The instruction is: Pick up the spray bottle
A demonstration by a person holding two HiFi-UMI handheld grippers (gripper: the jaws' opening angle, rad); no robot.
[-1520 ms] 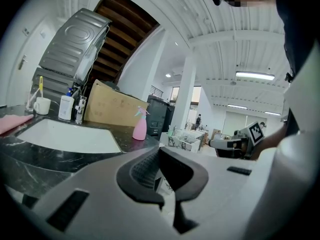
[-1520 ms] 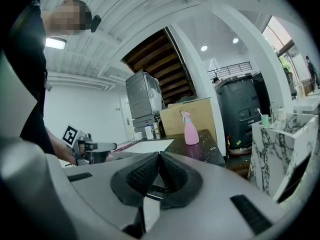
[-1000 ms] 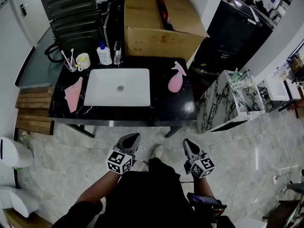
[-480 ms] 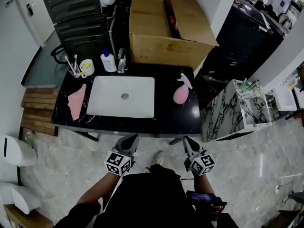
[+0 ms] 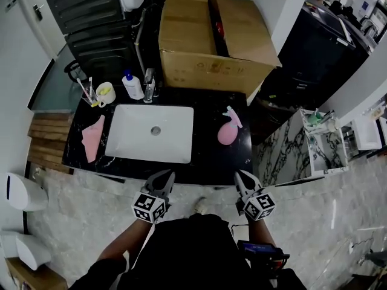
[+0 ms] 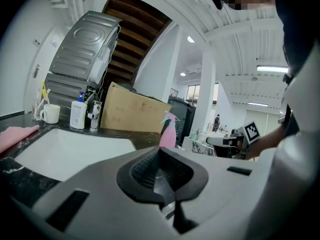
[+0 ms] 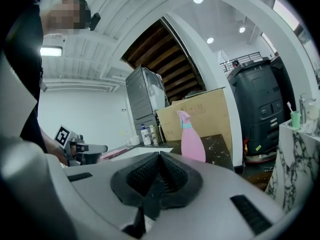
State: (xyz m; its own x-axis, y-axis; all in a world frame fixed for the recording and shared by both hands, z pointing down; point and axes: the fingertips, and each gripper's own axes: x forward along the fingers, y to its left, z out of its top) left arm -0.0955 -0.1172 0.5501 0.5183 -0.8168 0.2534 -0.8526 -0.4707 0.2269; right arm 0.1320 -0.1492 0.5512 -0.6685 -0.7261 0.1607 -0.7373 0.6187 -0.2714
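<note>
On the counter [image 5: 205, 153] the spray bottle [image 5: 228, 130] stands right of the sink [image 5: 130, 141], the cloth [image 5: 92, 136] lies left, the box [image 5: 199, 41] behind.

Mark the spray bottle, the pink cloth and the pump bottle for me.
spray bottle [image 5: 227, 134]: head view, pink body.
pink cloth [image 5: 92, 139]: head view, middle of the cloth.
pump bottle [image 5: 132, 88]: head view, white body.

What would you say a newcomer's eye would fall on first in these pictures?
The pink spray bottle stands upright on the black counter, right of the white sink. A large cardboard box sits behind it, and near the bottom of the head view the left hand-held gripper and right hand-held gripper point at the counter, jaws shut.
</note>
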